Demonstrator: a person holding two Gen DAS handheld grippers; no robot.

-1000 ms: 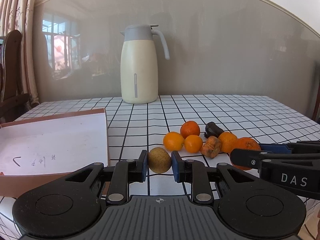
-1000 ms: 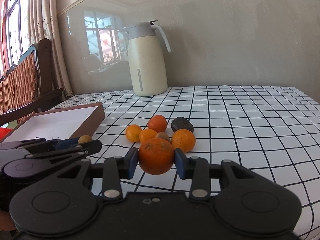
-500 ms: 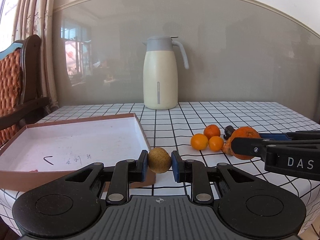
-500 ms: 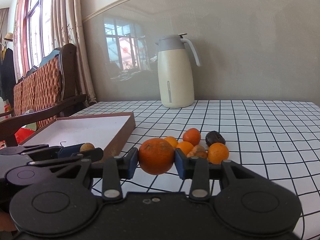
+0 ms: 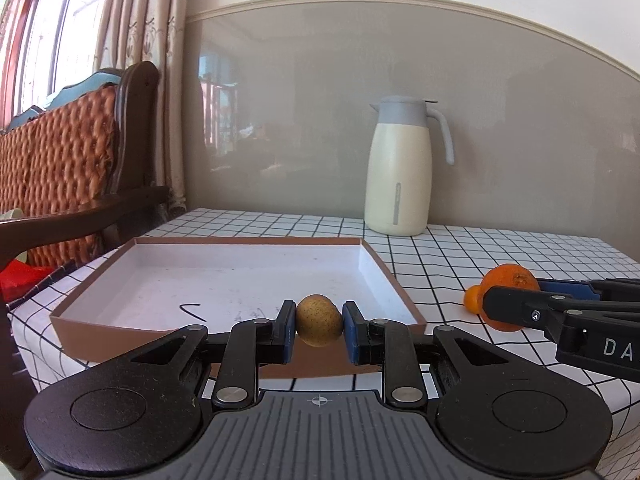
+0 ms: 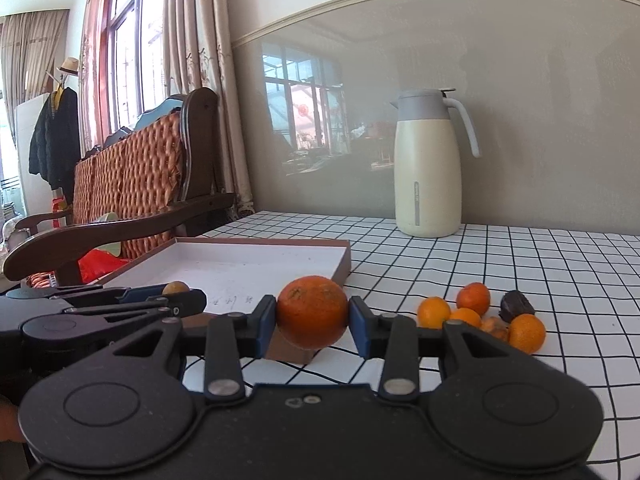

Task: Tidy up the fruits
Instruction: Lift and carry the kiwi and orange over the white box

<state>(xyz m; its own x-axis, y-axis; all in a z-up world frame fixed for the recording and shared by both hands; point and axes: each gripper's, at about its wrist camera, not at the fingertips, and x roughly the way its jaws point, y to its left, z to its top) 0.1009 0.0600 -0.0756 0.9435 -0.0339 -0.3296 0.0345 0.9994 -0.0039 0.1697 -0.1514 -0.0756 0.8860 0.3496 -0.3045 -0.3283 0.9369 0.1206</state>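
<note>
Both hand-held grippers shifted toward box (image 5: 240,276): left (image 5: 319,322) clamps brown fruit (image 5: 319,320), right (image 6: 313,314) clamps orange (image 6: 312,312).

I see box (image 5: 240,276) on table (image 5: 500,256) at left, jug (image 5: 400,172) behind it to the right by the wall, fruit pile (image 6: 480,316) right of box, chair (image 6: 132,184) left of table

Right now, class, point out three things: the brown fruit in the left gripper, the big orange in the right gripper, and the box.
brown fruit (image 5: 319,319), left wrist view, middle of its skin.
big orange (image 6: 312,312), right wrist view, front face.
box (image 5: 404,296), left wrist view, right wall.
</note>
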